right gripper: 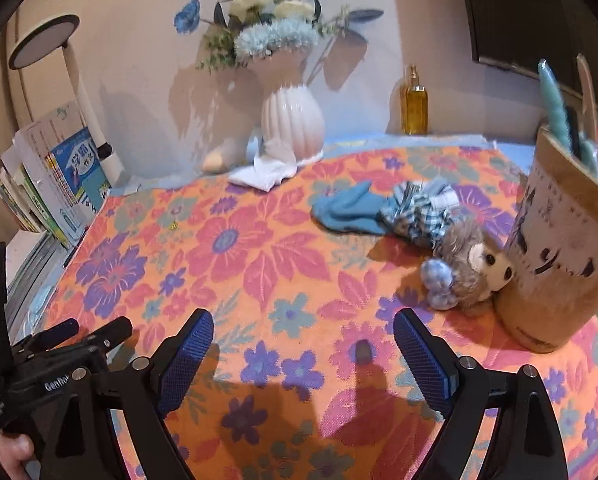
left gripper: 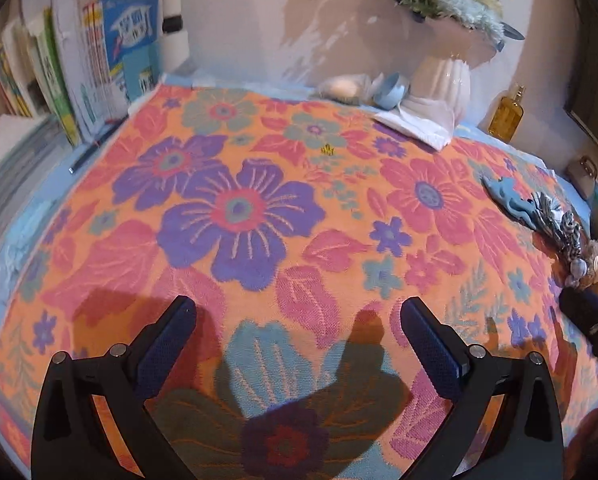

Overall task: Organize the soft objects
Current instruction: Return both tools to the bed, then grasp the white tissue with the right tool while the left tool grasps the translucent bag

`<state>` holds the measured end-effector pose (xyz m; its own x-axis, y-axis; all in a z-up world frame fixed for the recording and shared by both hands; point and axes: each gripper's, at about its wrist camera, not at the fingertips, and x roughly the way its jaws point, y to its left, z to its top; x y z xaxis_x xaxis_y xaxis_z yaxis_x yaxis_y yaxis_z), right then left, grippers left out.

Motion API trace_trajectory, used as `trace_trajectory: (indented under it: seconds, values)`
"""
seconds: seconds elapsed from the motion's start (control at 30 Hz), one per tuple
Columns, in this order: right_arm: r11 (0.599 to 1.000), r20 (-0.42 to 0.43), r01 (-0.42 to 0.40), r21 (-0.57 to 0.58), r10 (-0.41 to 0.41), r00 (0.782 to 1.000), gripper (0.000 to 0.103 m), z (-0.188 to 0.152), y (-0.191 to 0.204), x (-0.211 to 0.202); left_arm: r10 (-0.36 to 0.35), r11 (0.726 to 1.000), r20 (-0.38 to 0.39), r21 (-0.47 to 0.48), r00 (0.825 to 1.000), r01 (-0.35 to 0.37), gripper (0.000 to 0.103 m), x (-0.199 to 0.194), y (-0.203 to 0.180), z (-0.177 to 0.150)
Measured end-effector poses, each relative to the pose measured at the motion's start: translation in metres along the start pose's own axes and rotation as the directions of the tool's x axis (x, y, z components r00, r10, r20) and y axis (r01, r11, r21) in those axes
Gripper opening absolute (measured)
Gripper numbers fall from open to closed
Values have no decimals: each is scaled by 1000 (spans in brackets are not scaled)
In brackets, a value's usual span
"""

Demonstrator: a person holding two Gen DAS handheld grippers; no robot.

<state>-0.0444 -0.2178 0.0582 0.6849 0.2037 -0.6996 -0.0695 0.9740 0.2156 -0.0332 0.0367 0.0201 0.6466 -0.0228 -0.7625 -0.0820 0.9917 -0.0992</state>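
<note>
Surroundings. A floral cloth [right gripper: 259, 264], orange with pink and purple blooms, covers the work surface. Along its far edge stand a ribbed white vase [right gripper: 293, 124] of blue and cream flowers, an amber bottle [right gripper: 414, 106], and a crumpled white tissue [right gripper: 265, 174] that lies against the vase foot. A row of books [left gripper: 95, 68] leans at the left margin. At the right a tall paper cup [right gripper: 559, 260] holds pens and a twisted teal stick; it stands directly against the toy's face and crowds that side.

Task objects. A blue sock [right gripper: 345, 210] lies flat and rumpled on the cloth, right of centre, and touches a plush bear [right gripper: 467, 264]. The bear lies on its side, in a blue checked dress, with a pale blue bow beside its head; its fur is brown-grey and its muzzle white.

Grippers. The left gripper [left gripper: 299, 320] hangs over the near part of the cloth, jaws spread wide, nothing between them. The right gripper [right gripper: 303, 332] is likewise spread wide and empty, near the bear but apart from it. In the right wrist view the left gripper shows at the lower left, with a hand [right gripper: 13, 456] beneath it.
</note>
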Motion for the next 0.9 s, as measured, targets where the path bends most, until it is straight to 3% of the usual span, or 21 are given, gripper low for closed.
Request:
trace_trajectory:
  seconds: [0.2,0.4,0.77,0.83,0.9]
  values:
    - [1000,-135,26,-6,-26,990,92,0,2,27,41,998,-25,57,999,-40,102,9,-11,0]
    - [997,-120,50,-62,-57,991,92,-4,12,26,85,989,-20,125,996,-81,102,9,-23,-2]
    - [998,-145,55,-23,-58,988,92,-3,5,29,51,992,-39,117,998,-47,102,8,-19,3]
    - [999,-196,49,-8,-50,979,92,-1,4,30,33,990,-78,141,996,-21,100,-1,-18,14]
    - [999,-255,37,2,-35,966,92,9,7,30,11,986,-52,165,999,-2,100,-19,-19,30]
